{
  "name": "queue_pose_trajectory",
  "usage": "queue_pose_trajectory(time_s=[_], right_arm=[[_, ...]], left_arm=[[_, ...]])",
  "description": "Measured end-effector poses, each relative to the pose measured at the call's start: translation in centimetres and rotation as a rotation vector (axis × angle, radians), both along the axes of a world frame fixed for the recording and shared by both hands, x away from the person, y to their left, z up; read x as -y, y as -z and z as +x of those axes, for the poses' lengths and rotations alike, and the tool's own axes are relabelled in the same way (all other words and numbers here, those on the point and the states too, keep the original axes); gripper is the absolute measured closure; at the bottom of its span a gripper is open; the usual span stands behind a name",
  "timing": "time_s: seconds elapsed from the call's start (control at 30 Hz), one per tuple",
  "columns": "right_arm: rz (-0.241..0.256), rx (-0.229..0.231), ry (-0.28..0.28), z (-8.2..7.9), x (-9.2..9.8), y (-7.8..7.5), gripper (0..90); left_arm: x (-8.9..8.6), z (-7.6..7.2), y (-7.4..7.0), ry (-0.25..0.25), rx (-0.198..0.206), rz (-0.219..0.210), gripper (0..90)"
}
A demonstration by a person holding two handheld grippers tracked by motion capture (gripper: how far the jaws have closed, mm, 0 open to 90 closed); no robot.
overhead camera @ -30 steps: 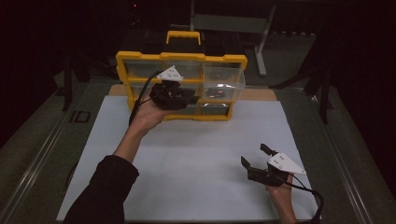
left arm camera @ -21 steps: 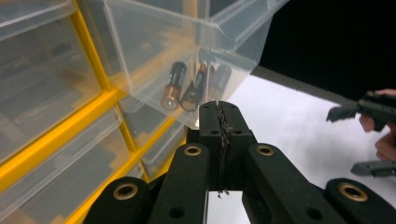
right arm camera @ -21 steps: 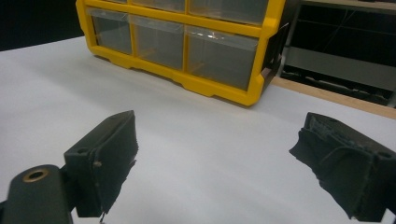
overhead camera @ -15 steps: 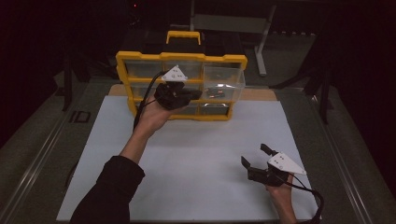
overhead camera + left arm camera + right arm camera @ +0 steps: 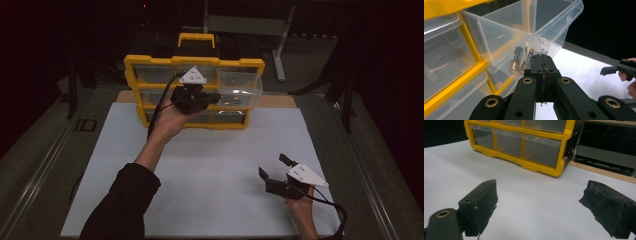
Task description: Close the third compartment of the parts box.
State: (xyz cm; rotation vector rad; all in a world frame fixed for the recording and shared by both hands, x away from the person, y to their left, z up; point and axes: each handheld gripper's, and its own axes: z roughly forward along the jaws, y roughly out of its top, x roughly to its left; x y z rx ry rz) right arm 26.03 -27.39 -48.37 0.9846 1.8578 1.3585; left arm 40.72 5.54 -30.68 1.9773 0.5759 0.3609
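- No brand or label can be read; the print on the battery [image 5: 515, 60] is too blurred to make out.
- The left hand [image 5: 170, 117] reaches forward with the forearm in a dark sleeve [image 5: 122, 205], holding the left gripper [image 5: 216, 98] raised against the front of the yellow drawer organiser [image 5: 195, 62].
- In the left gripper view its jaws are pressed together at the tips, just before the front wall of a pulled-out clear drawer [image 5: 529, 27]; I cannot tell whether they pinch the drawer's lip or merely meet.
- The right hand [image 5: 300, 210] rests low at the near right of the white table sheet [image 5: 210, 165], well apart from the organiser.
- The right gripper [image 5: 272, 167] has its jaws spread wide with nothing between them, hovering just above the sheet.
- The organiser stands upright at the far edge of the sheet, with a yellow carrying handle [image 5: 197, 39] on top and rows of clear drawers.
- The drawer at the right of the middle row is pulled out towards the person.
- That drawer holds cylindrical batteries, one with a copper-coloured end, lying on its floor.
- The bottom-row drawers [image 5: 541, 148] are pushed in; no contents can be made out.
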Motion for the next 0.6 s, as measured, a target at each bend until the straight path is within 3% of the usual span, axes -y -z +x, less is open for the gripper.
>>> queue_pose_trajectory(time_s=[0.6], right_arm=[[-0.002,-0.002,-0.002,0.02,-0.01,0.02,11.5]], left_arm=[[1.01,0.80,-0.57,-0.016,0.008,0.013,89.7]])
